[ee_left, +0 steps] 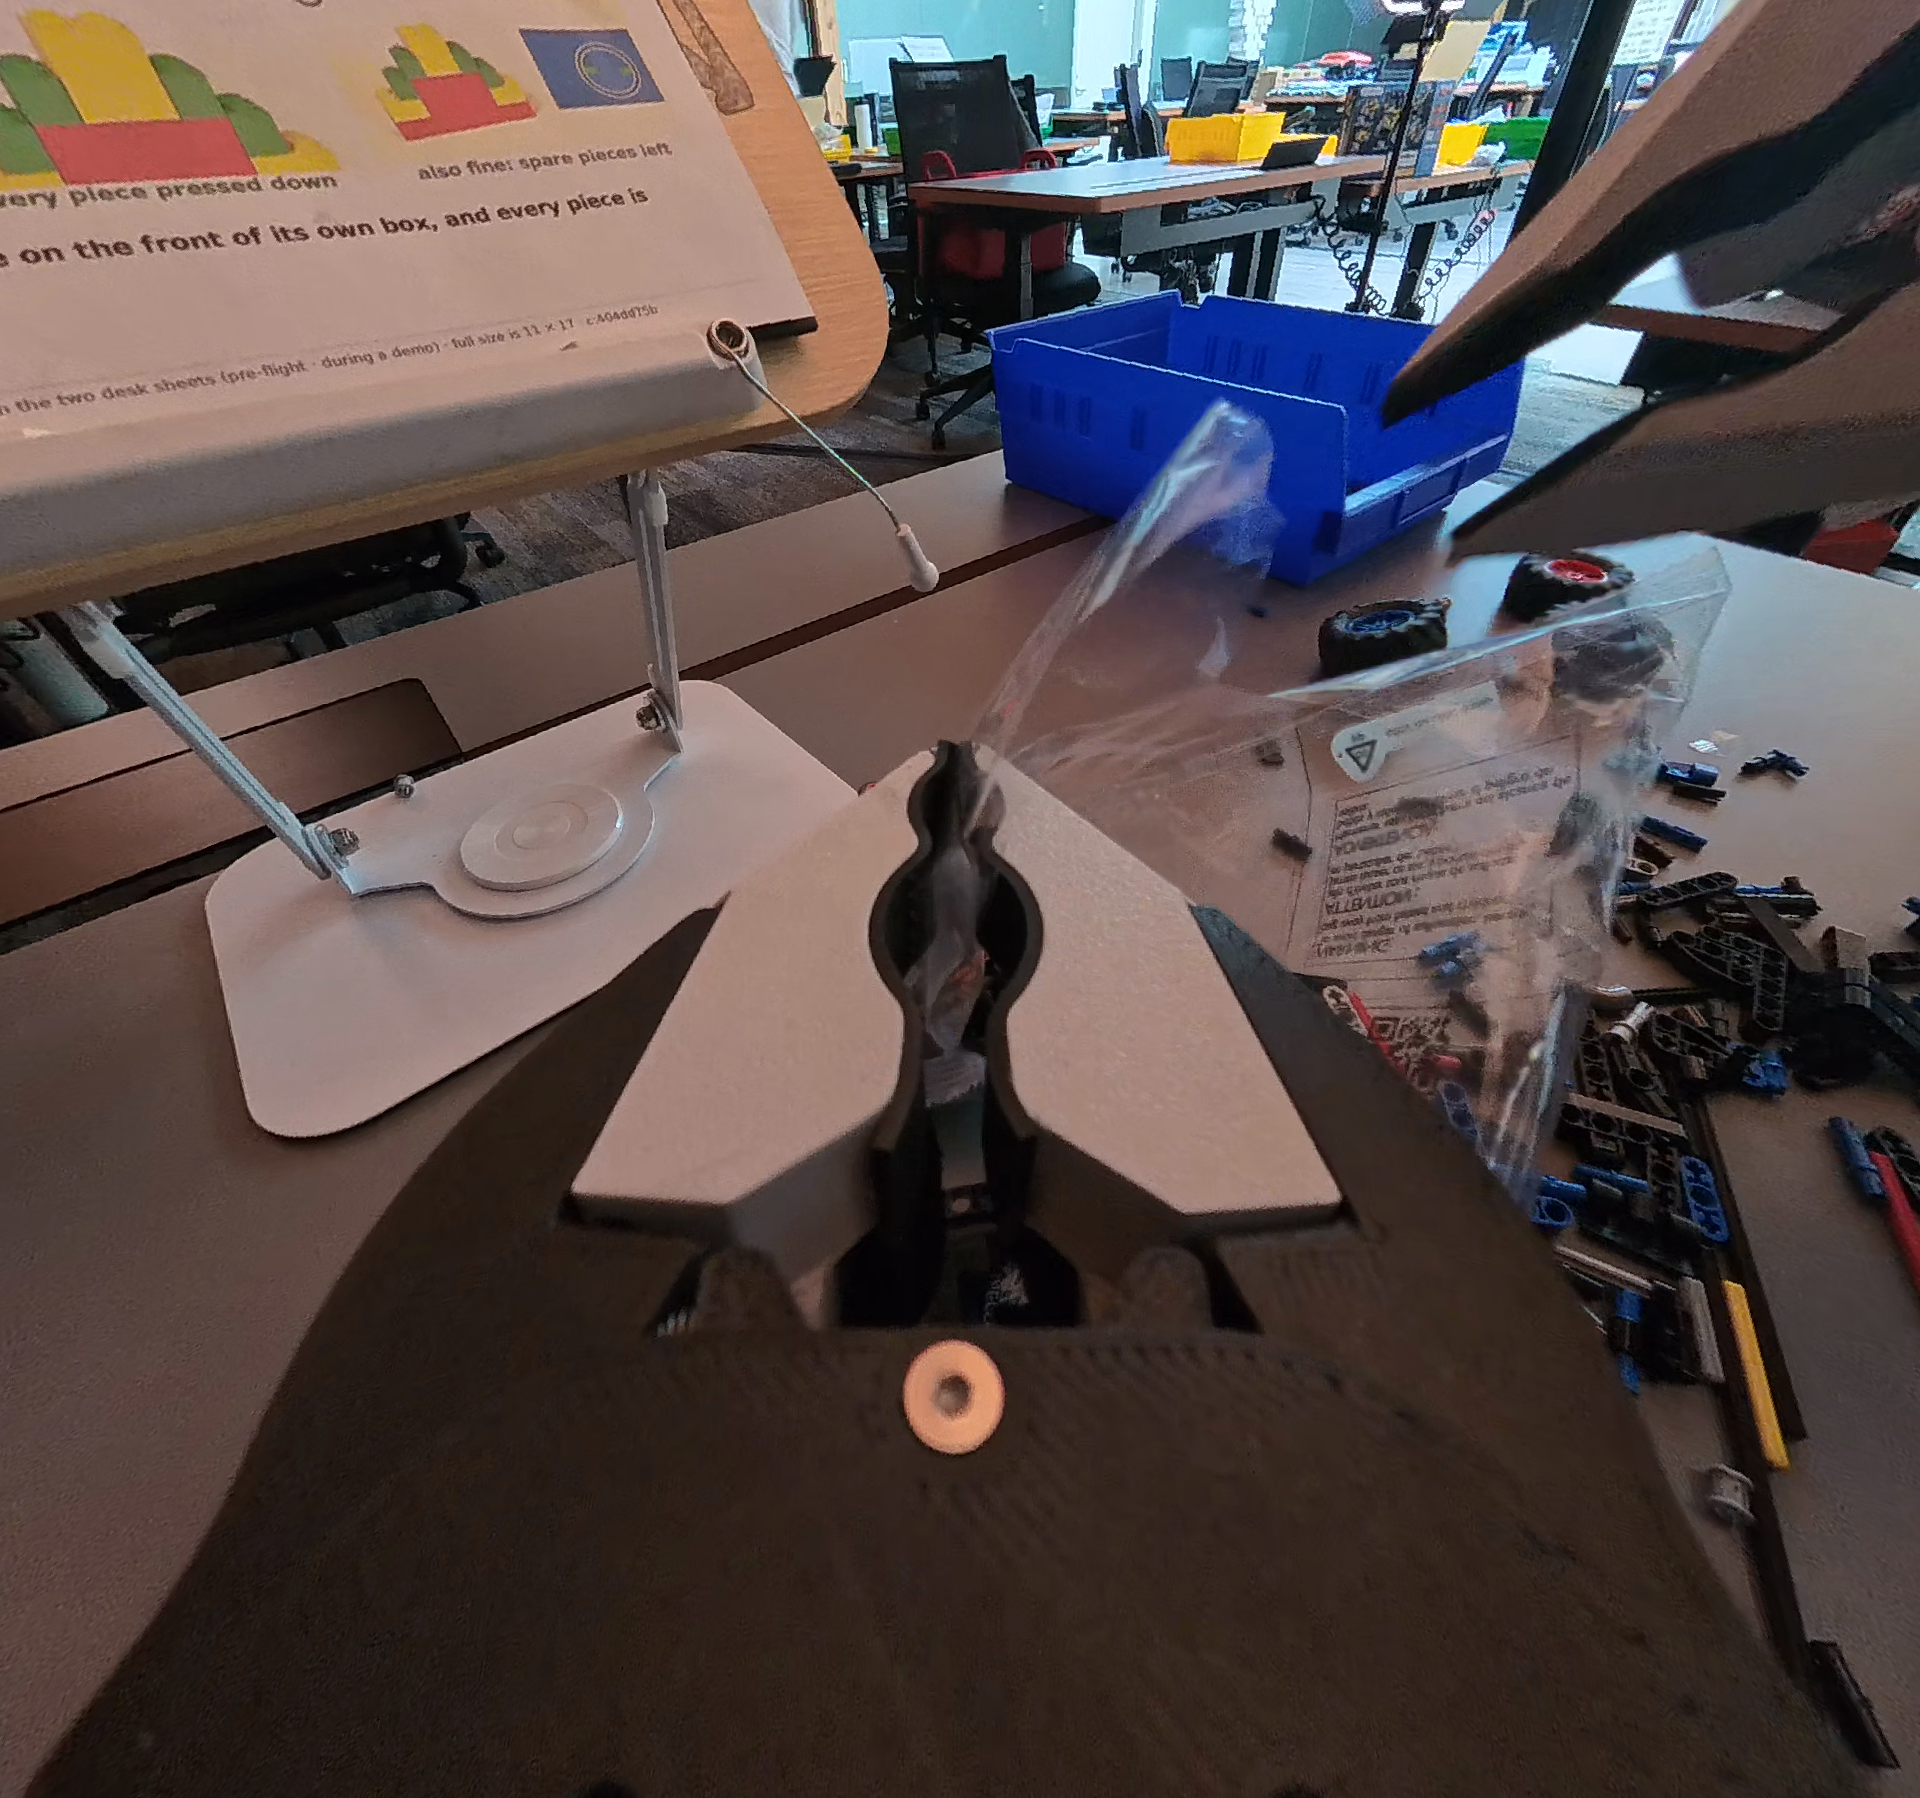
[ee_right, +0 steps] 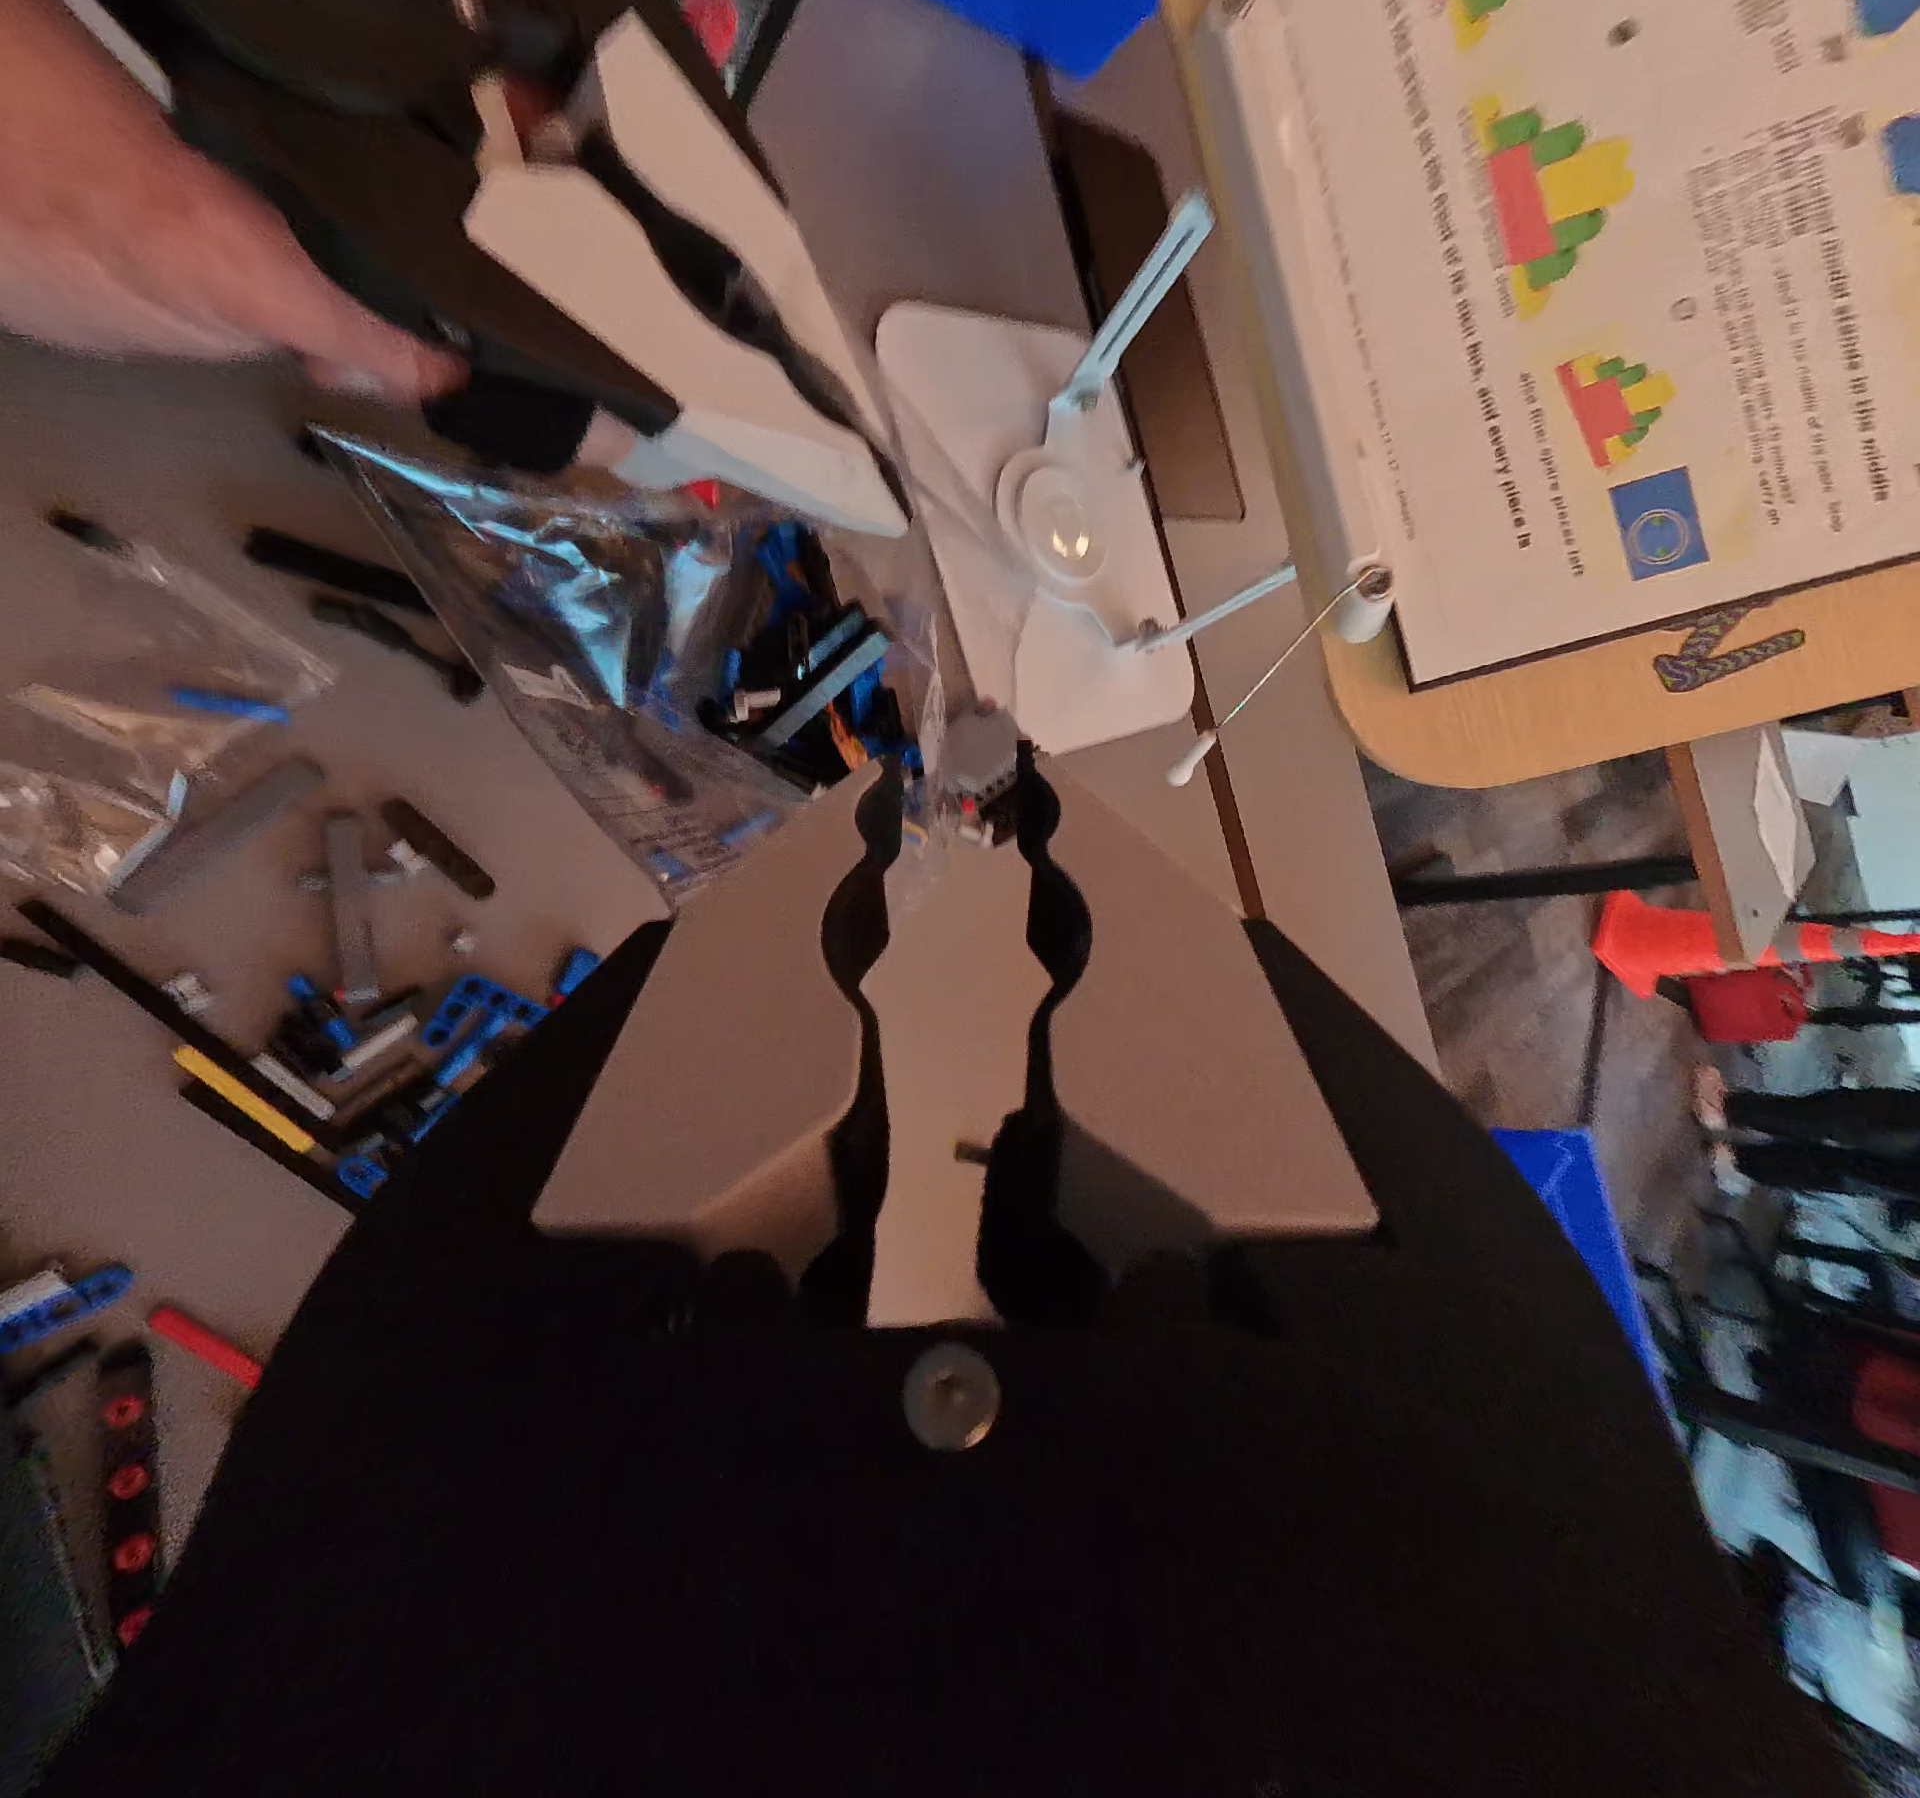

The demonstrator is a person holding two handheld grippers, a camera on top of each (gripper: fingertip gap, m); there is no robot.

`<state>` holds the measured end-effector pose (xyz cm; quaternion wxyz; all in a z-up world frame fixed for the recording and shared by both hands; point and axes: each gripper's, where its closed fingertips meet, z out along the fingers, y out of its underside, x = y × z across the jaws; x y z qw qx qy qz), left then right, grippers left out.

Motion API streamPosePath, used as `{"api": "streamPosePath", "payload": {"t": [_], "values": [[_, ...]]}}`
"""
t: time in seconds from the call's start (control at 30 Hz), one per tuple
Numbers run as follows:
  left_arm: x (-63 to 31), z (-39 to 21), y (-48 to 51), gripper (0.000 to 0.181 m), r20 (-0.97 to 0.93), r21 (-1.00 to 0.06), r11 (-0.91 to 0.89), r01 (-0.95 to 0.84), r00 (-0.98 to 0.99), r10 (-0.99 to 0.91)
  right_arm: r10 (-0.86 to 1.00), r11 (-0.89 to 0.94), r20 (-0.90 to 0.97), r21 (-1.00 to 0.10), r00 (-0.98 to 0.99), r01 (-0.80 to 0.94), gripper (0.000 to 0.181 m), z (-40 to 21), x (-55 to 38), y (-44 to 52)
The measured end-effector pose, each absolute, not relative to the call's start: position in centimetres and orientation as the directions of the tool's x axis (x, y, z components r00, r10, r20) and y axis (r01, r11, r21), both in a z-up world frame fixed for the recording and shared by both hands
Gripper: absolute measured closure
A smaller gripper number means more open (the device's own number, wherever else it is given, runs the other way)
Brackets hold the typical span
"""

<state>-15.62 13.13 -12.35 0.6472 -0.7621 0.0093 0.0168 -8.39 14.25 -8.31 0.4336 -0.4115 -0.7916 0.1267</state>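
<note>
Pinching crinkly clear plastic bag (ee_left: 1351, 813): left gripper (ee_left: 961, 772); right gripper (ee_right: 961, 782) seemingly parted.

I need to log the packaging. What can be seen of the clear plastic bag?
The clear plastic bag is thin, crinkled film, printed with black text and a warning triangle. The left gripper is shut on one bunched edge, so the bag hangs open above the table, with loose building pieces under it.

both wrist views sit close above the table (ee_left: 935, 605); they share the document stand (ee_left: 499, 917) and parts pile.
</note>
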Motion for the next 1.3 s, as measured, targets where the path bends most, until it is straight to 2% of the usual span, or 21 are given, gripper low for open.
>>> {"api": "streamPosePath", "payload": {"t": [0.1,0.2,0.33,0.47,0.57,0.6,0.67,0.8,0.9,1.13,1.27,1.3], "values": [[-15.5,-12.3,13.3,0.181,-0.036,-0.986,-0.164,-0.035,0.999,0.003,0.828,0.551,0.526,-0.694,-0.194,0.463,0.166,-6.1,-6.5,14.8],[-15.4,-12.3,13.4,0.181,-0.035,-0.986,-0.163,-0.035,0.999,-0.003,0.895,0.443,0.397,-0.746,-0.201,0.498,0.164,-7.6,-3.3,16.4],[-15.3,-12.3,13.4,0.181,-0.035,-0.986,-0.163,-0.035,0.999,-0.002,0.951,0.298,0.165,-0.721,-0.263,0.626,0.156,-14.3,-1.7,16.8],[-15.6,-12.4,13.3,0.181,-0.029,-0.986,-0.164,-0.028,1.000,0.005,0.957,0.275,0.109,-0.622,-0.267,0.733,0.151,-21.5,-3.1,16.9],[-15.6,-12.5,13.3,0.181,-0.029,-0.986,-0.165,-0.027,1.000,0.008,0.966,0.254,0.100,-0.550,-0.239,0.796,0.159,-25.3,-4.4,17.5],[-15.7,-12.5,13.3,0.181,-0.029,-0.986,-0.167,-0.027,1.000,0.009,0.969,0.235,0.077,-0.575,-0.234,0.783,0.170,-25.4,-5.1,17.2],[-15.7,-12.4,13.3,0.181,-0.028,-0.986,-0.165,-0.026,1.000,0.008,0.971,0.217,0.043,-0.572,-0.235,0.791,0.179,-25.9,-5.4,16.8],[-15.6,-12.4,13.4,0.181,-0.029,-0.986,-0.164,-0.027,1.000,0.005,0.970,0.225,0.054,-0.577,-0.238,0.785,0.181,-25.9,-5.3,16.9],[-15.6,-12.4,13.3,0.181,-0.027,-0.986,-0.162,-0.026,1.000,0.003,0.974,0.195,0.034,-0.628,-0.224,0.754,0.181,-24.1,-5.0,17.0],[-15.4,-12.4,13.5,0.181,-0.029,-0.986,-0.163,-0.029,1.000,-0.003,0.966,0.225,0.114,-0.806,-0.230,0.547,0.181,-12.8,-3.6,16.2],[-15.5,-12.4,13.3,0.181,-0.028,-0.986,-0.163,-0.027,1.000,0.002,0.954,0.290,0.191,-0.782,-0.231,0.552,0.181,-10.8,-3.5,17.6],[-15.5,-12.4,13.3,0.181,-0.026,-0.986,-0.162,-0.025,1.000,0.003,0.959,0.272,0.167,-0.766,-0.228,0.582,0.167,-11.8,-3.8,18.5]]}}
